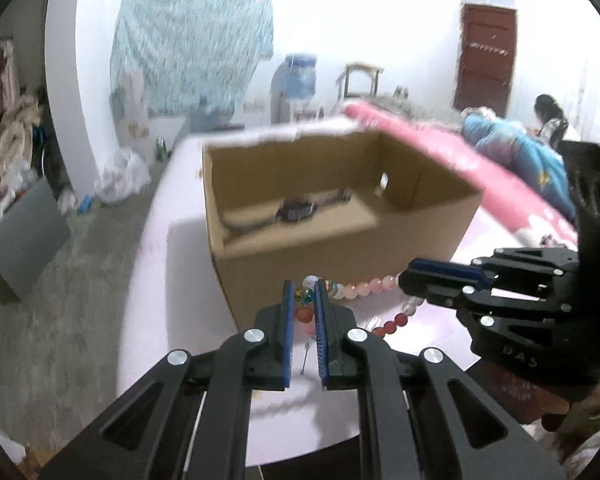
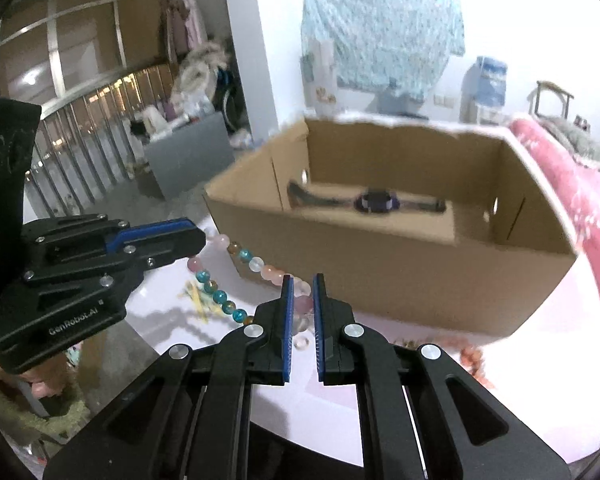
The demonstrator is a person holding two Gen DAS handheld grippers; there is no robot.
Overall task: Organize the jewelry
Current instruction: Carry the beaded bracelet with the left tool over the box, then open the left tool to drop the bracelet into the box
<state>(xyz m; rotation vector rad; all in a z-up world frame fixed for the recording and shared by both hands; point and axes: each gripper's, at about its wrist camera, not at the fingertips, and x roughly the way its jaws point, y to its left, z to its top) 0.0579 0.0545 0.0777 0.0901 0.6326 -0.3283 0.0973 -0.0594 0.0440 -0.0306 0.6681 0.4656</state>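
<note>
A string of large beads (image 1: 364, 286), pink, clear, teal and orange, hangs between my two grippers just in front of an open cardboard box (image 1: 268, 256). My left gripper (image 1: 303, 292) is shut on one end of the bead string (image 2: 260, 268). My right gripper (image 2: 302, 292) is shut on the other end. Each wrist view shows the other tool from the side: the right gripper (image 1: 404, 280) and the left gripper (image 2: 202, 240). A dark wristwatch (image 1: 296, 211) lies flat on the floor of the box (image 2: 420, 280); the right wrist view shows the watch (image 2: 376, 200) too.
The box stands on a pale round table (image 1: 160, 280). A yellow clip (image 2: 196, 300) and a short run of red beads (image 2: 472, 356) lie on the table (image 2: 380, 380). A pink blanket (image 1: 440, 152) runs behind the box. A person (image 1: 552, 120) sits far right.
</note>
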